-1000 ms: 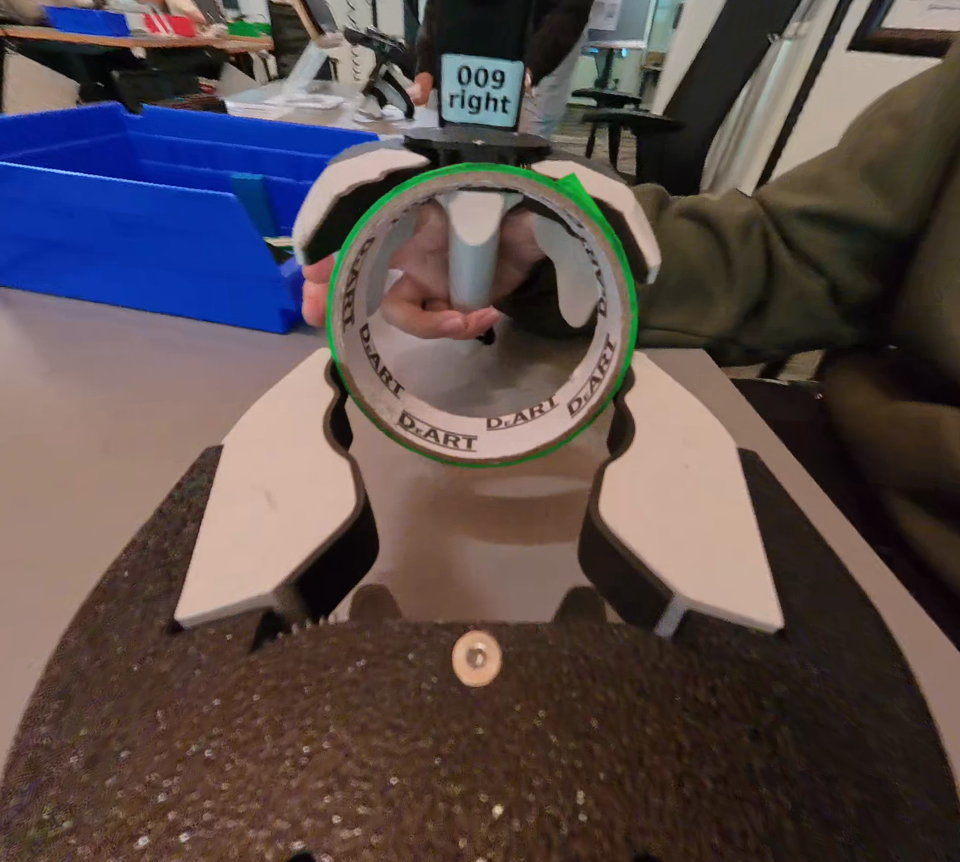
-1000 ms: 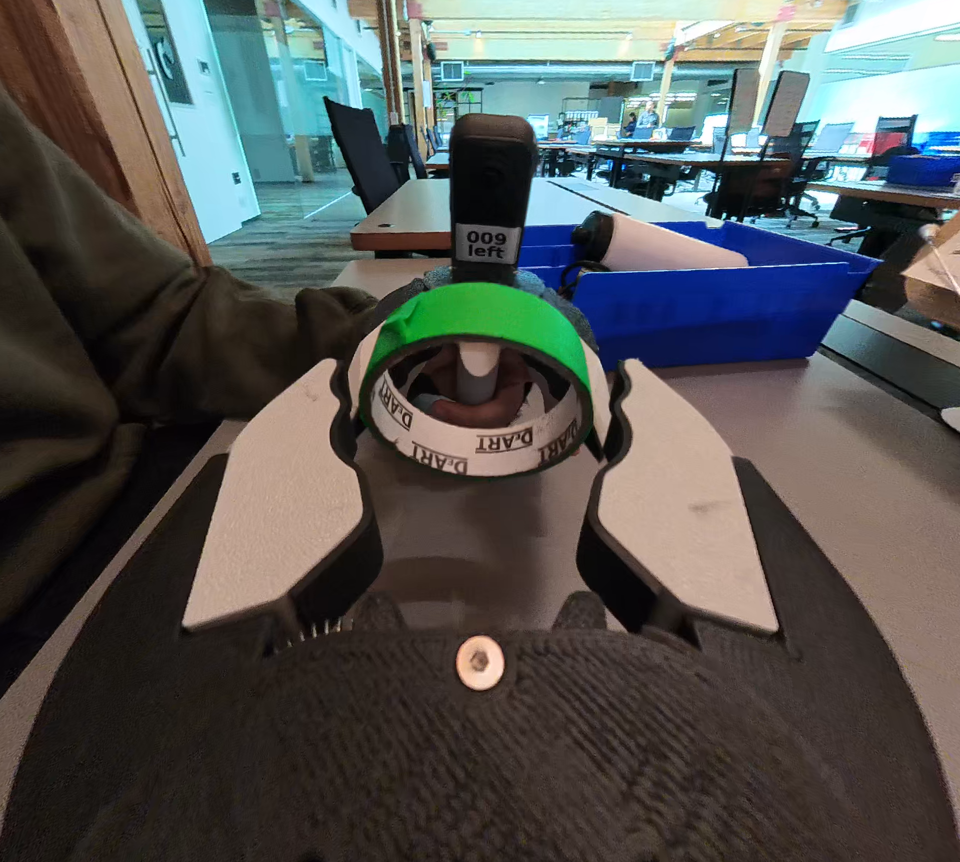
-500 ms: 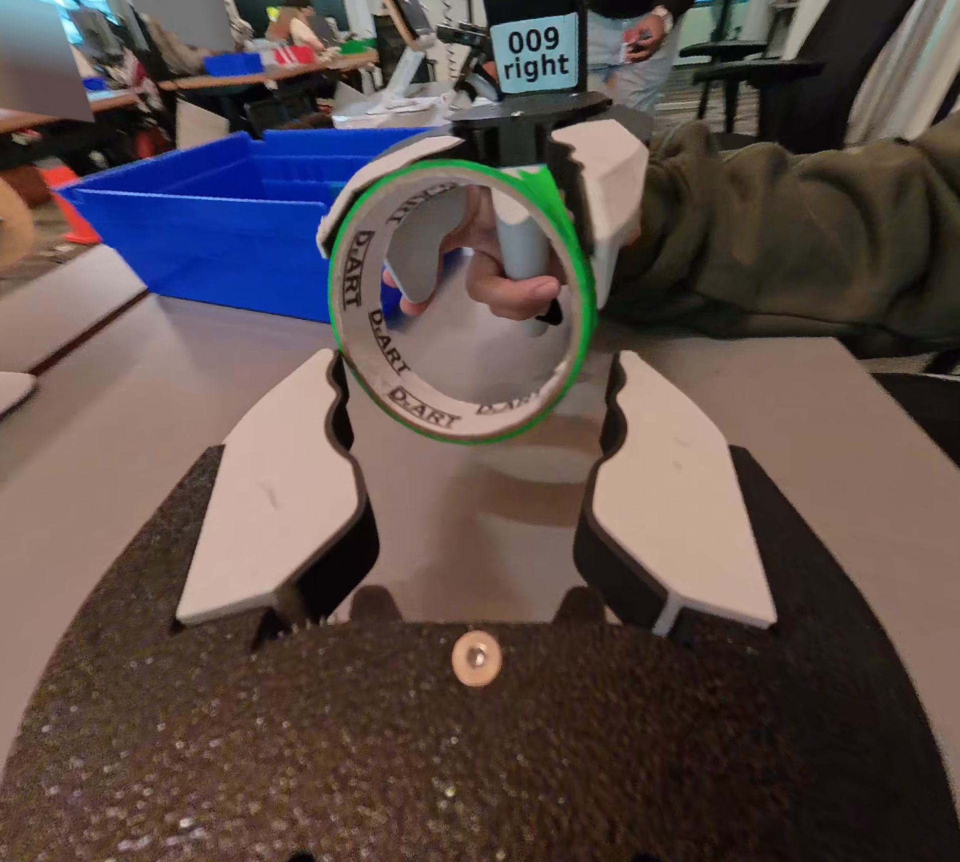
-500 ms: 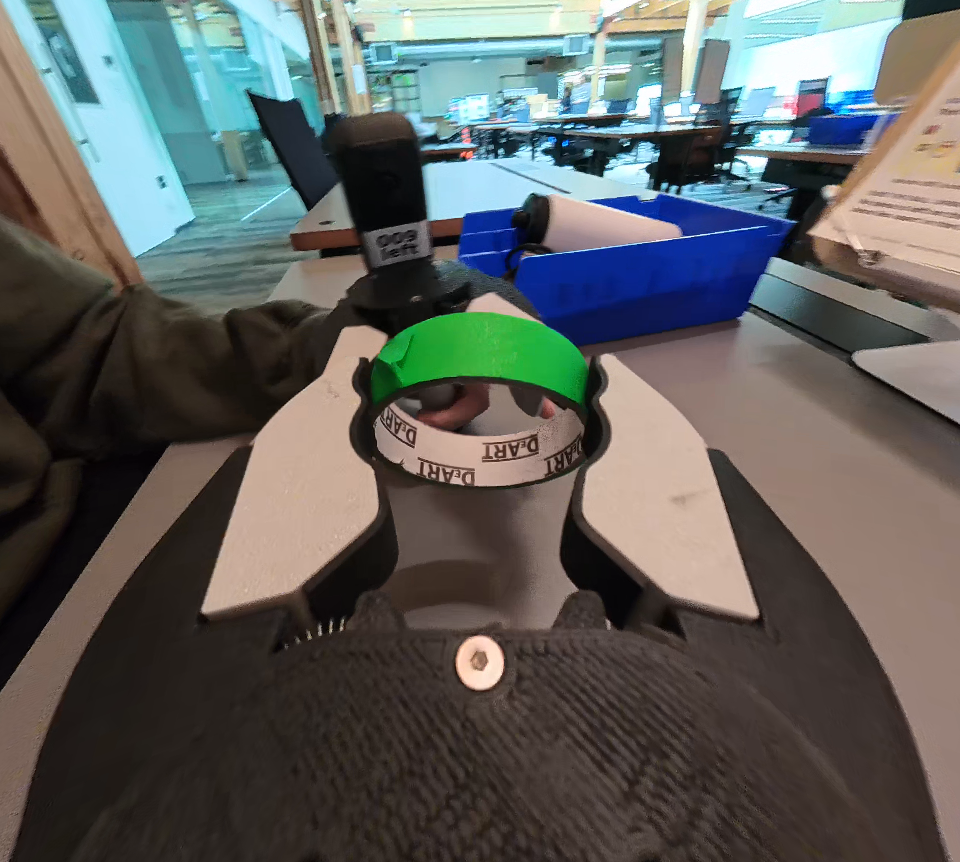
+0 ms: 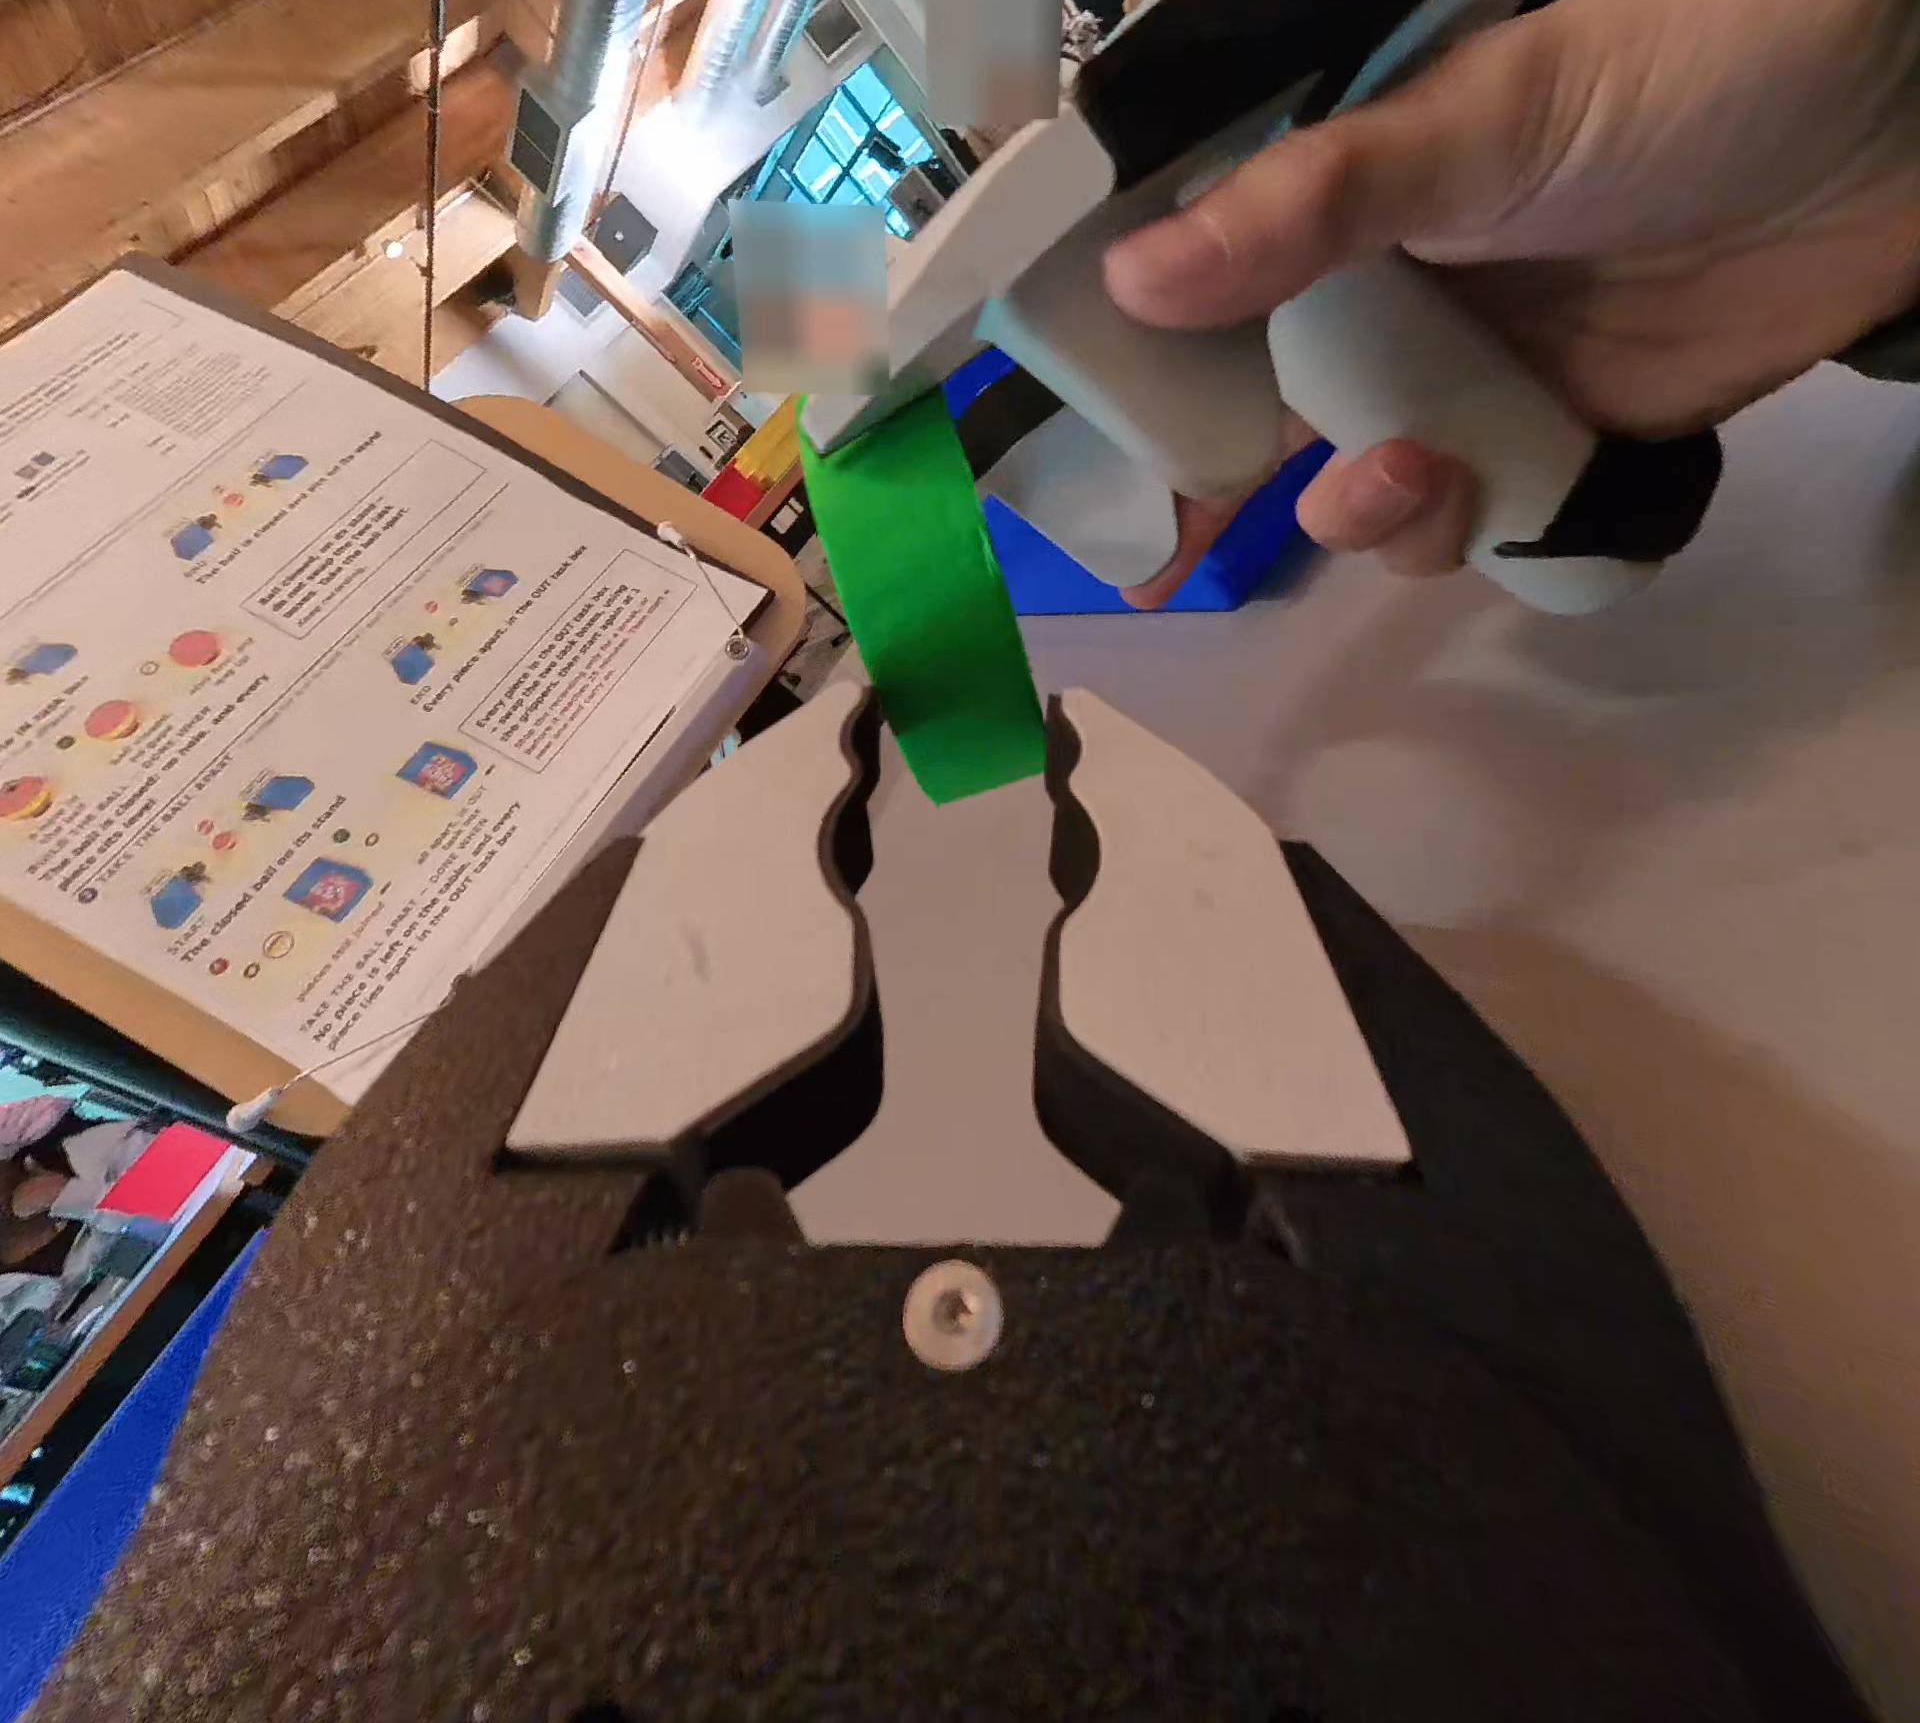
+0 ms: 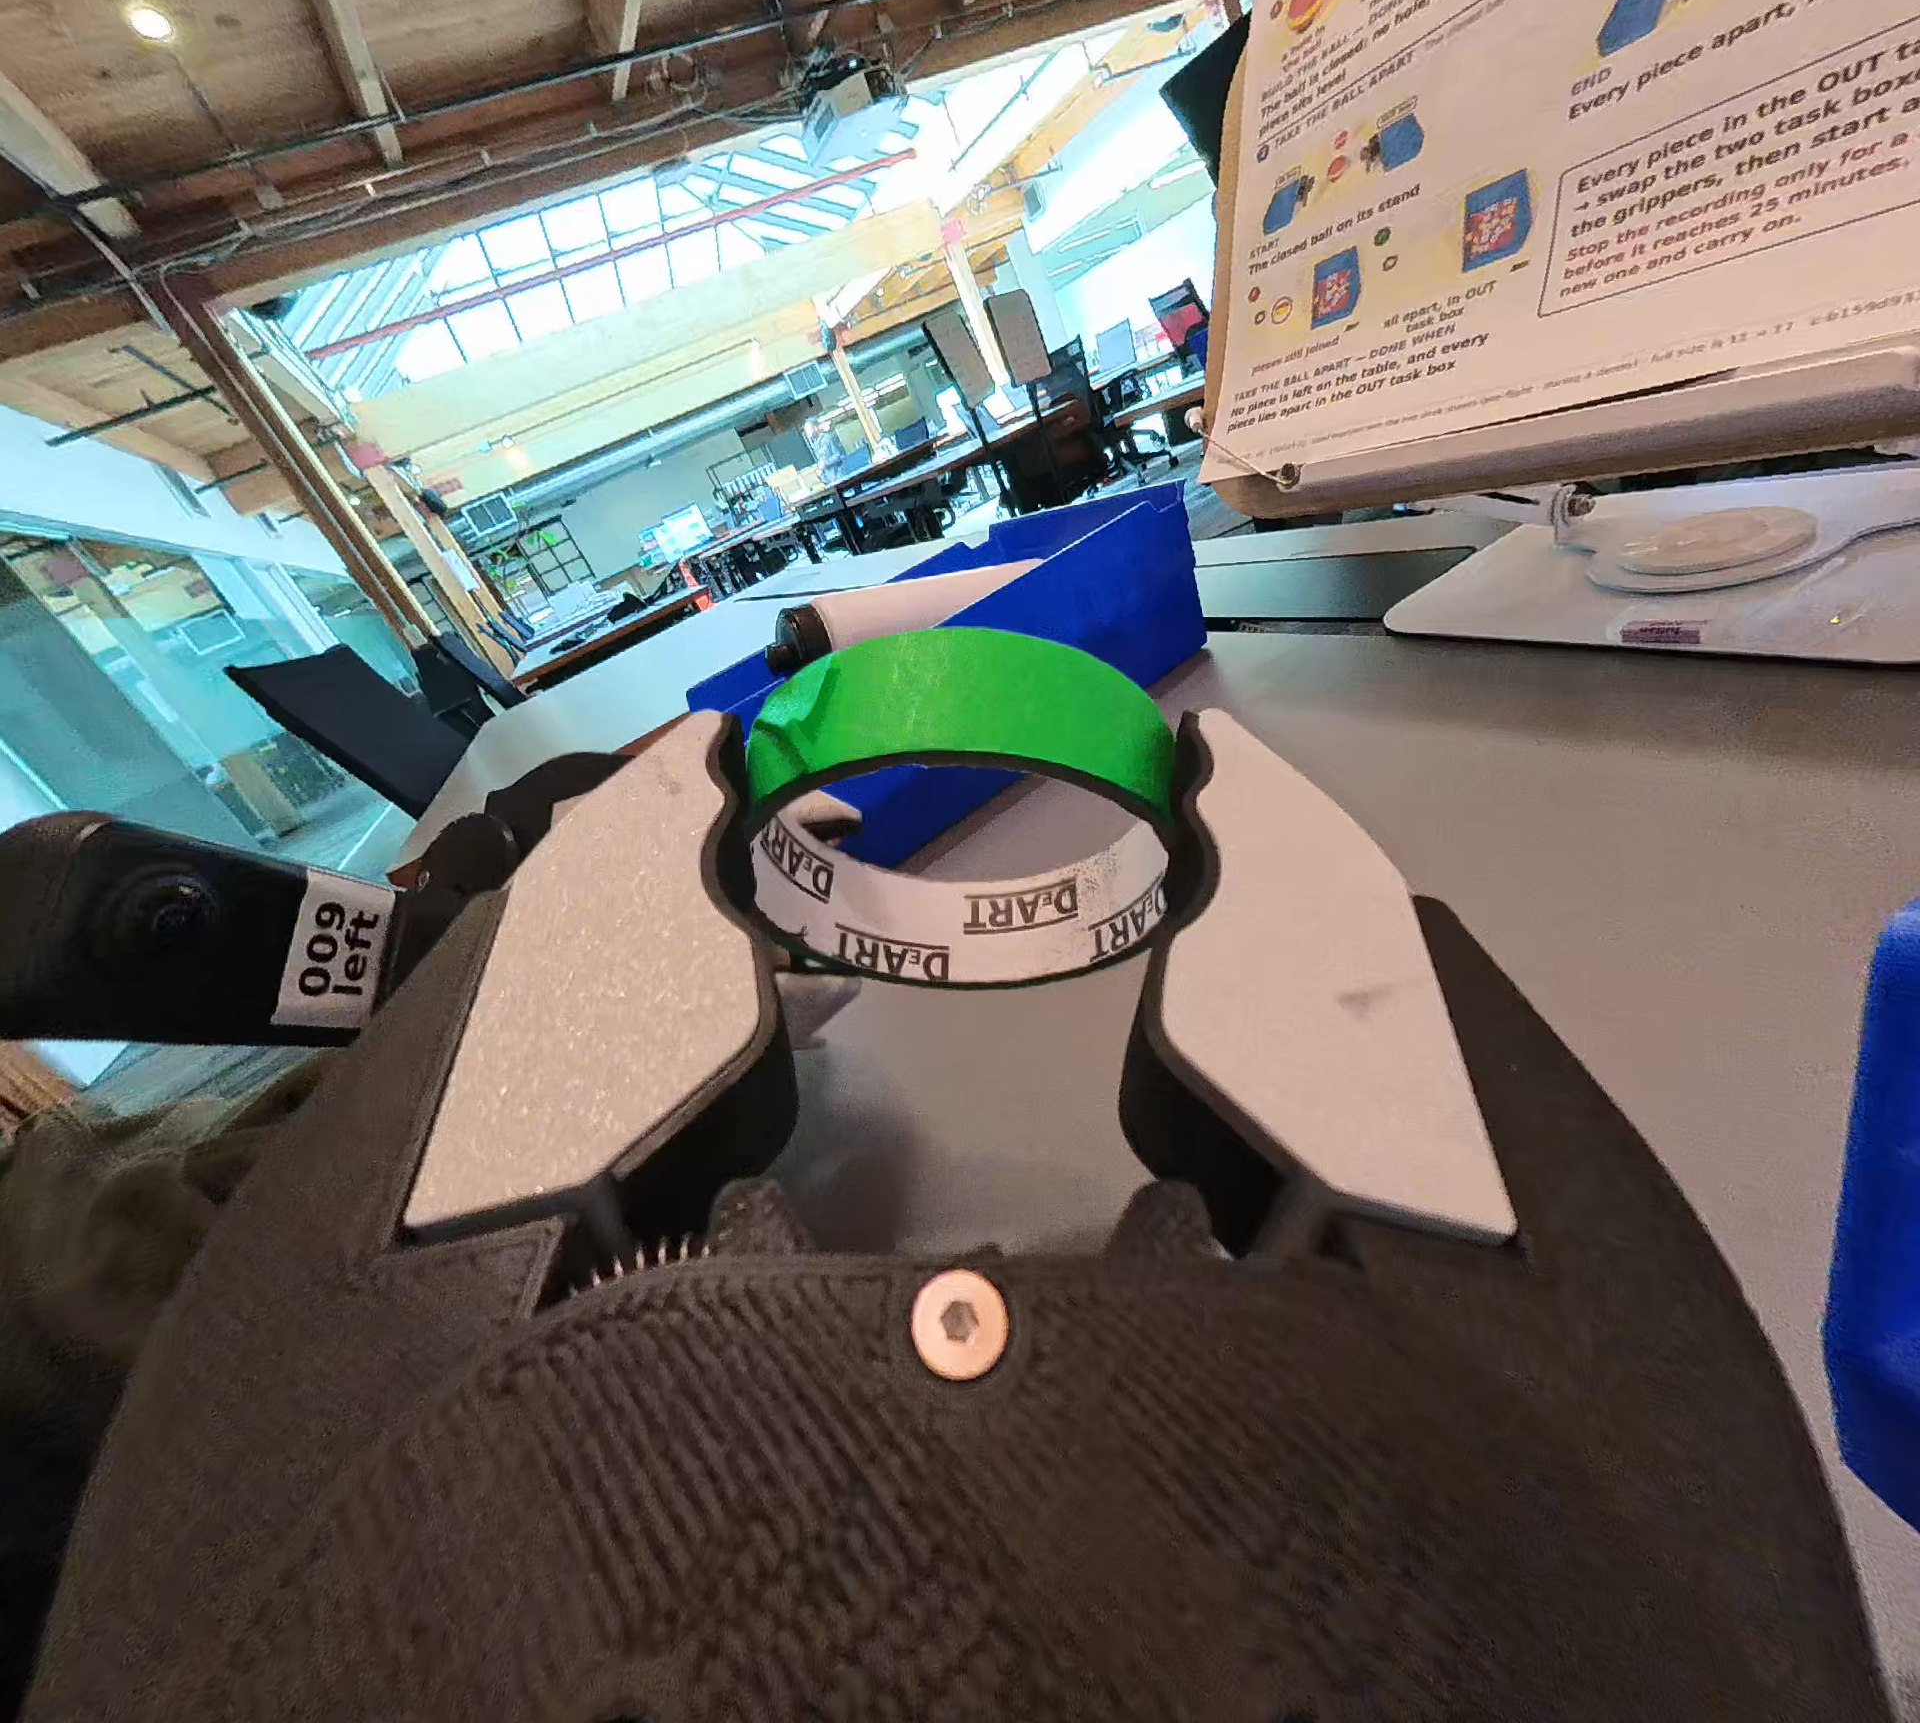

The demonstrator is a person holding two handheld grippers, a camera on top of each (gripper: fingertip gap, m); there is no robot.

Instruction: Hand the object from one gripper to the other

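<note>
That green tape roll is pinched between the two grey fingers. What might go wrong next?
1. The right gripper squeezes the tape roll only by its outer rim near the fingertips; the thin ring might pop out or flatten.
2. The left gripper sits edge-on at the roll's lower end, seemingly without a grip. Releasing now would likely drop the roll onto the table.

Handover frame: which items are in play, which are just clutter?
In play: green tape roll, right gripper shut on it, left gripper with jaws apart around the roll's edge.

Clutter: blue bin, white roll in it, instruction sheet, white stand.
</note>
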